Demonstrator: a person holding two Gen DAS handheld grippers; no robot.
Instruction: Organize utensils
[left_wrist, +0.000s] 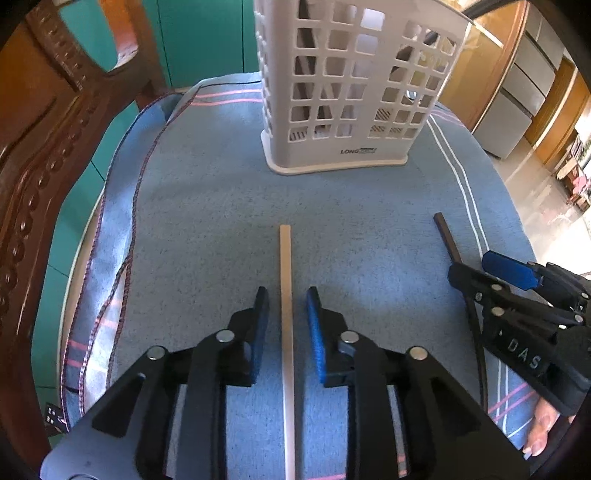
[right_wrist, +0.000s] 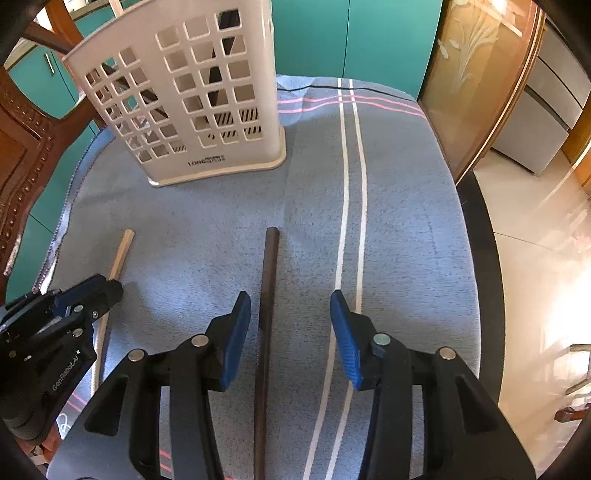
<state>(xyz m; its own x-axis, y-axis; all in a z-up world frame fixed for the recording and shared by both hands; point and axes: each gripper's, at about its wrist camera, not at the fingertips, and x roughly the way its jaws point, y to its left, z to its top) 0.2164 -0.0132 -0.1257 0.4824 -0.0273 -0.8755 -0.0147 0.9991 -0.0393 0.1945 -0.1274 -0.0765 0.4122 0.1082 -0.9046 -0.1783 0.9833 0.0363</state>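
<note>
A light wooden chopstick (left_wrist: 286, 295) lies on the blue cloth (left_wrist: 221, 206), running between the open fingers of my left gripper (left_wrist: 287, 310), which do not touch it. A dark brown chopstick (right_wrist: 266, 295) lies between the open fingers of my right gripper (right_wrist: 291, 317), nearer the left finger. A white lattice utensil holder (left_wrist: 351, 81) stands upright at the far side, with dark utensils inside. The right gripper (left_wrist: 480, 273) shows in the left wrist view over the dark chopstick (left_wrist: 445, 232). The left gripper (right_wrist: 107, 286) shows in the right wrist view over the light chopstick (right_wrist: 122, 254).
A carved wooden chair (left_wrist: 44, 147) stands at the left edge of the table. The holder (right_wrist: 192, 92) stands at the back left of the cloth (right_wrist: 406, 206). Teal cabinets (right_wrist: 369, 40) are behind. The table edge drops to a tiled floor (right_wrist: 535, 258) on the right.
</note>
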